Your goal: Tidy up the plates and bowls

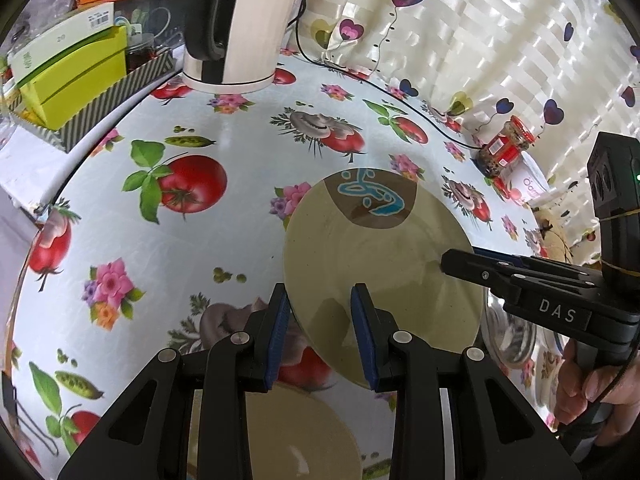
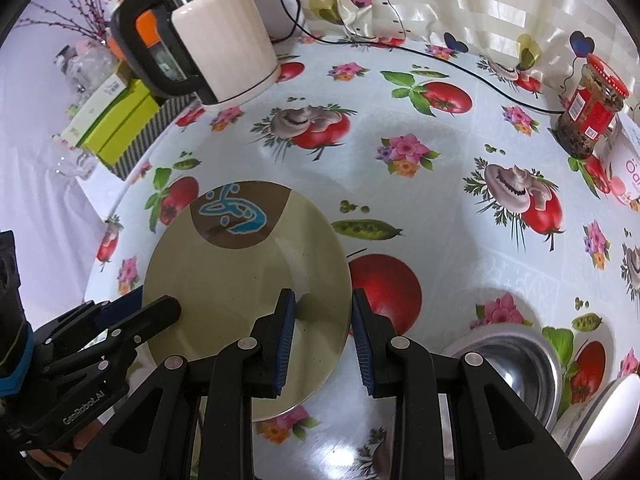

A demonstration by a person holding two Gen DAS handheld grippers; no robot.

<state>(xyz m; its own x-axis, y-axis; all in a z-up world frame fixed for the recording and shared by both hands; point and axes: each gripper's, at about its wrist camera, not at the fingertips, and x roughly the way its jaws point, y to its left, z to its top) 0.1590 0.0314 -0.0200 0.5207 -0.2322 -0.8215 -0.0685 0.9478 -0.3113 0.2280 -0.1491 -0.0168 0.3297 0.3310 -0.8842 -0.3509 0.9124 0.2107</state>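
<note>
Nearest: left gripper (image 1: 320,332) clamps the left rim of an olive plate (image 1: 384,248), blue pads either side of the edge. Right gripper (image 2: 323,334) clamps the opposite rim of the same plate; both grip it. Plate is tilted and appears clear of the tablecloth (image 1: 160,240), though the fisheye makes this hard to judge. Brown patch with blue motif sits on its far edge. Directly under the left gripper, a second olive plate (image 1: 296,436) lies flat. Near right: steel bowl (image 2: 508,364), with a white dish (image 2: 616,412) just beside it. Far right: red-labelled jar (image 2: 592,108). Far left: white kettle (image 1: 248,28), green boxes (image 1: 72,76) beside it. Curtain (image 1: 480,20) behind.
</note>
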